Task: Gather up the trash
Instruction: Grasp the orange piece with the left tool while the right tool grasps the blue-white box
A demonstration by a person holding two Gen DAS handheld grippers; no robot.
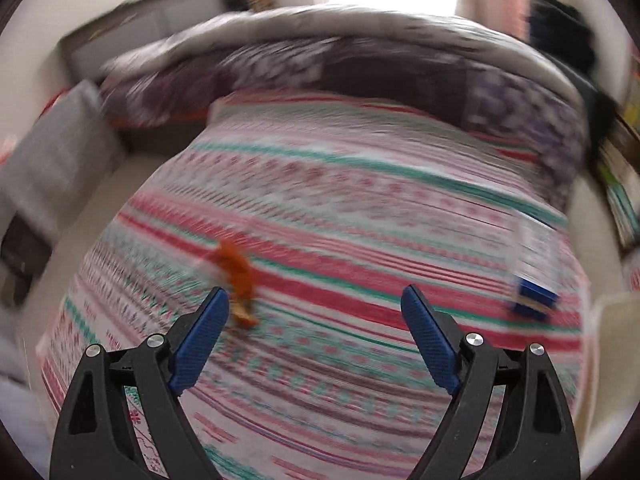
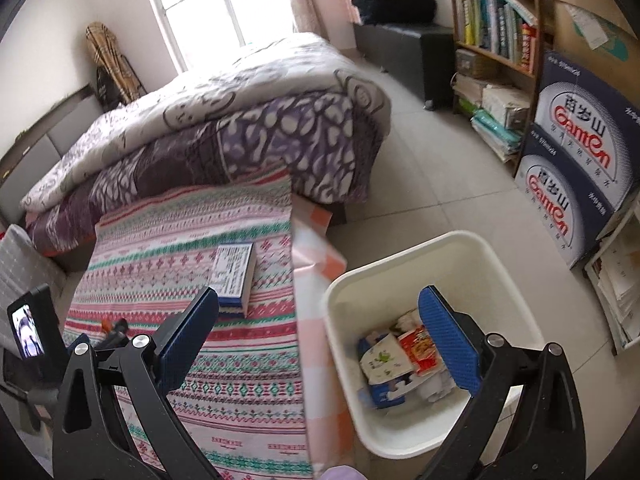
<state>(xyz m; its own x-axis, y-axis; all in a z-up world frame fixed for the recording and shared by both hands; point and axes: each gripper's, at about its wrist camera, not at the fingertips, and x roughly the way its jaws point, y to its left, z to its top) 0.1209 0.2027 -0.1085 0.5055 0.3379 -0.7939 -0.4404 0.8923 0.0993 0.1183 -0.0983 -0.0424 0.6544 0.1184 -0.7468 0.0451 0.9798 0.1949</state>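
In the blurred left wrist view, an orange scrap of trash (image 1: 237, 280) lies on the striped bed cover (image 1: 360, 220), just ahead of the left finger. My left gripper (image 1: 315, 296) is open and empty above the cover. In the right wrist view, a white bin (image 2: 416, 276) stands on the floor beside the bed and holds several wrappers and packets (image 2: 400, 360). My right gripper (image 2: 318, 300) is open and empty, over the bed edge and the bin. The orange scrap (image 2: 105, 324) shows small at the left, by the other gripper (image 2: 100, 340).
A blue-edged book (image 2: 236, 276) lies on the bed cover; it also shows in the left wrist view (image 1: 534, 280). A folded purple and white quilt (image 2: 224, 120) fills the far half of the bed. A bookshelf (image 2: 496, 32) and stacked boxes (image 2: 576, 184) line the right wall.
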